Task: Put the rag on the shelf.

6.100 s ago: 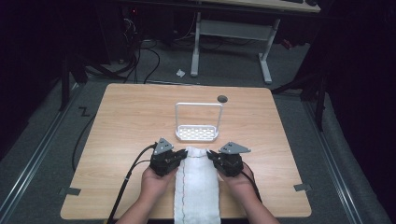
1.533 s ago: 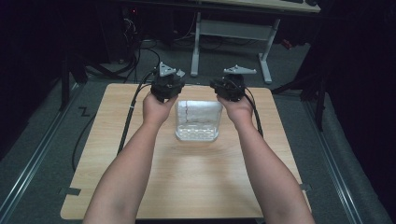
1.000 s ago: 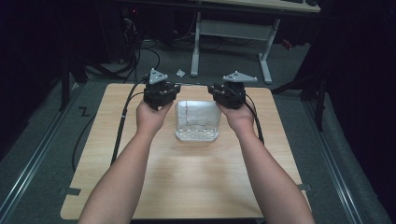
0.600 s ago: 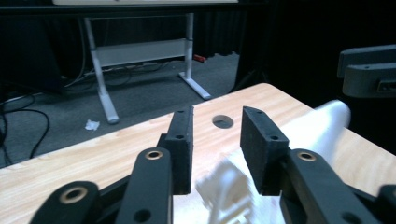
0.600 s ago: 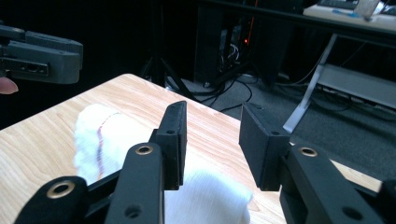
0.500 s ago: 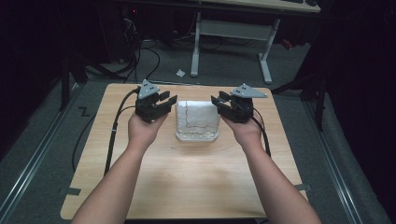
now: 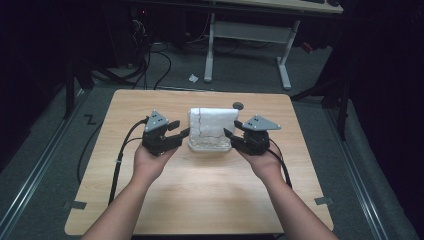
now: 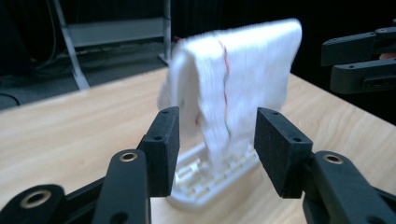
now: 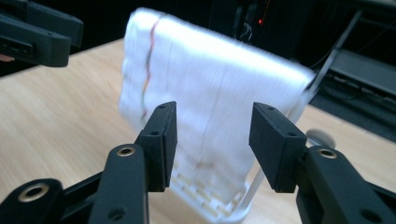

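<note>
The towel (image 7: 212,123) is draped over the top of a white rack (image 7: 210,146) that stands about mid-table, a bit toward the far edge. It hangs down both sides, so you can't see the rack's top bar at all, just the slatted base poking out underneath. A thin reddish line runs down the cloth near one edge; can't tell if it's a stitch or a stripe.

The left gripper (image 7: 176,133) sits just left of the rack, and its jaws are spread apart with nothing between them. The right gripper (image 7: 231,134) mirrors it on the other side, jaws also spread and empty. Neither one touches the towel as far as I can see, though from above the jaw tips come really close to the cloth, so it's a near call.

In the left gripper view the towel (image 8: 233,84) is blurry and the rack (image 8: 210,179) base is half hidden behind the jaws. The other gripper's jaws are cut off at the right edge there. In the right gripper view the towel (image 9: 205,93) is soft and smeared too. A thin upright of the rack (image 9: 224,196) peeks out past the cloth's far side. There's a small roundish thing (image 9: 321,137) on the table (image 7: 200,200) behind it, too blurred to identify.

Both forearms run off the bottom of the high view.
</note>
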Tool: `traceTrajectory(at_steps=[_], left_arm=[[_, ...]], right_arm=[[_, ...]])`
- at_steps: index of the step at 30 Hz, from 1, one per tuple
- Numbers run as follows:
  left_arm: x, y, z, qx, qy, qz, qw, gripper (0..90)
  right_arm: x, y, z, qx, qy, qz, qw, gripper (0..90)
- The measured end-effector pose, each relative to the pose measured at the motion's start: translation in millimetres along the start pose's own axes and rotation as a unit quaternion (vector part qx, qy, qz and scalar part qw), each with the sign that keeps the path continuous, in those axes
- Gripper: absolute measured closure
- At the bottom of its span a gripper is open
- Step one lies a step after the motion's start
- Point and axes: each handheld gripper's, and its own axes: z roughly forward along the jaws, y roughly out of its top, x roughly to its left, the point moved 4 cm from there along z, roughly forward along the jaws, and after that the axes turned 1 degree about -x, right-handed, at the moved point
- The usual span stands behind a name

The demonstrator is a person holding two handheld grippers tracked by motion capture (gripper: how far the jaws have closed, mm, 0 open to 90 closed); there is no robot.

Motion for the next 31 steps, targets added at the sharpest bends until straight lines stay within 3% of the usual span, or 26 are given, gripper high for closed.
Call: traceTrajectory(at_steps=[5, 8, 11, 14, 17, 19, 20, 21, 22, 23, 24, 25, 26, 28, 31], left_arm=[[-5.1, -39.0, 4.1, 0.038, -0.010, 0.000, 0.9992, 50.4], [-8.9, -63.4, 5.7, 0.064, -0.015, 0.002, 0.9978, 50.4], [-12.6, -88.2, 5.3, 0.091, -0.023, 0.000, 0.9955, 50.1], [-17.4, -111.8, -0.5, 0.128, -0.034, 0.000, 0.9912, 49.2], [-25.6, -134.0, -14.4, 0.170, -0.058, 0.001, 0.9837, 44.9], [-33.1, -153.1, -30.1, 0.166, -0.064, 0.002, 0.9841, 43.5], [-36.1, -162.7, -36.5, 0.173, -0.067, -0.016, 0.9825, 45.2], [-38.6, -164.3, -39.7, 0.180, -0.072, -0.042, 0.9801, 48.9], [-41.8, -160.6, -40.9, 0.184, -0.090, -0.058, 0.9771, 45.3], [-44.9, -156.8, -42.6, 0.169, -0.094, -0.045, 0.9801, 42.0], [-46.4, -154.1, -43.1, 0.157, -0.079, -0.021, 0.9842, 42.3], [-46.6, -152.3, -42.1, 0.153, -0.067, -0.008, 0.9859, 42.4], [-45.6, -151.0, -41.2, 0.149, -0.065, -0.007, 0.9866, 42.3], [-43.0, -150.6, -39.8, 0.140, -0.074, -0.025, 0.9870, 42.2], [-38.4, -152.4, -41.7, 0.137, -0.053, -0.009, 0.9891, 41.5]], right_arm=[[10.6, -24.5, 4.3, 0.022, 0.002, -0.002, 0.9998, 49.2], [16.9, -39.9, 6.0, 0.031, -0.003, -0.008, 0.9995, 46.3], [24.7, -57.7, 6.5, 0.045, 0.008, 0.001, 0.9990, 45.2], [32.4, -76.7, 4.5, 0.055, 0.016, 0.012, 0.9983, 44.0], [39.8, -101.2, -4.9, 0.064, 0.020, 0.024, 0.9975, 42.8], [42.8, -122.7, -17.8, 0.062, 0.013, 0.030, 0.9975, 43.1], [43.3, -135.5, -26.4, 0.057, 0.003, 0.033, 0.9978, 46.9], [42.7, -144.4, -32.5, 0.071, -0.003, 0.031, 0.9970, 45.3], [41.3, -147.3, -36.7, 0.085, -0.002, 0.031, 0.9959, 43.3], [38.9, -149.4, -41.3, 0.081, -0.009, 0.029, 0.9962, 44.6], [36.1, -152.0, -44.0, 0.079, -0.015, 0.036, 0.9961, 44.6], [33.2, -153.9, -44.1, 0.083, -0.015, 0.048, 0.9953, 44.3], [30.7, -154.8, -42.4, 0.086, -0.015, 0.059, 0.9944, 44.1], [27.1, -154.5, -37.9, 0.089, -0.023, 0.061, 0.9939, 43.7], [28.9, -152.9, -36.5, 0.085, -0.022, 0.059, 0.9945, 43.5]])
